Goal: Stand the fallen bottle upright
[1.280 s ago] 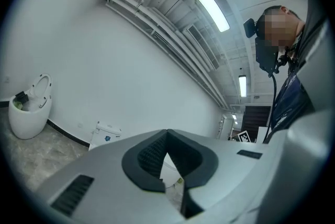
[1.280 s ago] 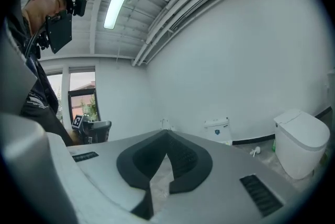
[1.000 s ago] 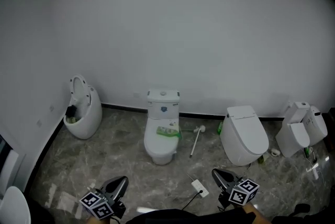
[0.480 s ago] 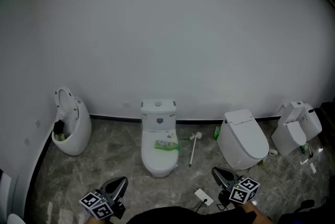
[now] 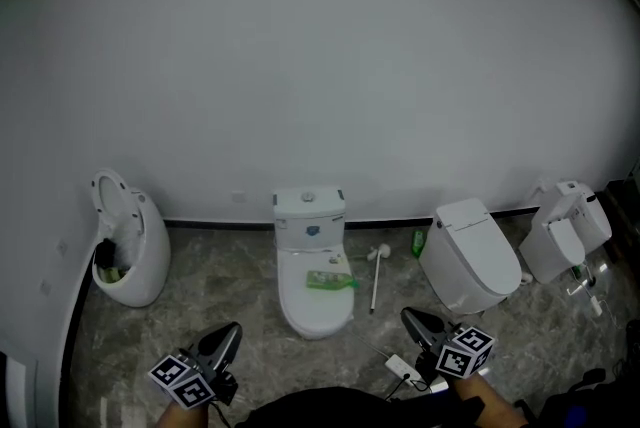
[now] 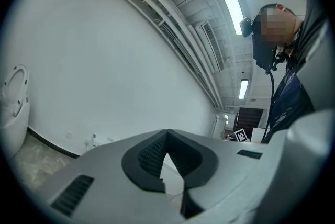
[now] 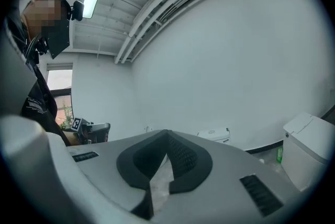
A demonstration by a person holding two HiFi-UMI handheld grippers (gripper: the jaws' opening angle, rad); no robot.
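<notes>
A: Where is the bottle?
B: The green bottle (image 5: 331, 281) lies flat on the closed lid of the middle toilet (image 5: 309, 220), which stands against the far wall. It is small in the head view, so "bottle" is my best reading.
A: And the tongs?
B: Both are clenched on nothing. The left gripper (image 5: 231, 329) and right gripper (image 5: 411, 317) sit at the near edge, well apart from the toilet. A brush (image 5: 375, 274) lies on the floor just to its right.
</notes>
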